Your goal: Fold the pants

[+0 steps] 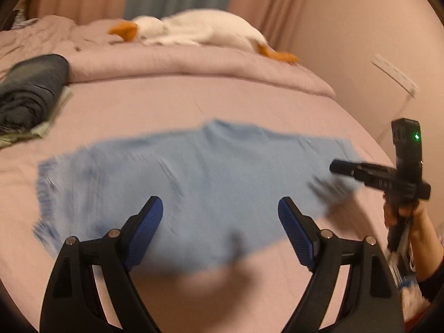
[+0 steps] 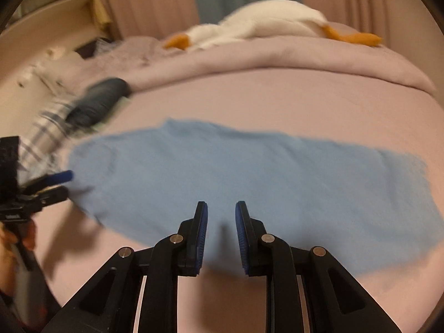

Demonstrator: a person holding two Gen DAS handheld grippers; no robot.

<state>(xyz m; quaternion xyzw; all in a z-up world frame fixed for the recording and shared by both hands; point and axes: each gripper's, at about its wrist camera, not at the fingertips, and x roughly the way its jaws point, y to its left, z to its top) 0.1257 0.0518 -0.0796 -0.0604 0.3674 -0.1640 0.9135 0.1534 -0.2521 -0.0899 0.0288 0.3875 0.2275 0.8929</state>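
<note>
Both sets of fingers hang empty above the bed (image 1: 227,102): my left gripper (image 1: 220,211) is spread wide, its blue pads (image 1: 147,230) far apart, and my right gripper (image 2: 221,211) has its pads (image 2: 202,230) much closer together with a narrow gap left between them, gripping nothing. Neither touches the cloth as far as I can see, though both views are smeared with motion blur.

Largest below me is the bed, covered in a pale pink sheet, with a thick pink comforter (image 1: 194,63) bunched along its far side. Across the middle of the sheet lie the light blue pants (image 1: 180,183), spread flat and lying crosswise in front of me; they fill most of the near sheet in the right wrist view (image 2: 249,183). Their outline is too blurred for me to tell waistband from legs.

On the comforter rests a white plush goose (image 1: 199,29) with an orange beak and orange feet. To my left, near the edge of the bed, sits a pile of dark clothes (image 1: 30,88) on something pale green, with a plaid cloth (image 2: 47,133) just beside it.

From the left wrist view my right gripper (image 1: 344,168) shows at the right end of the pants, my right hand (image 1: 402,213) wrapped round its handle. From the right wrist view my left gripper (image 2: 62,184) shows at the left end of the pants.
</note>
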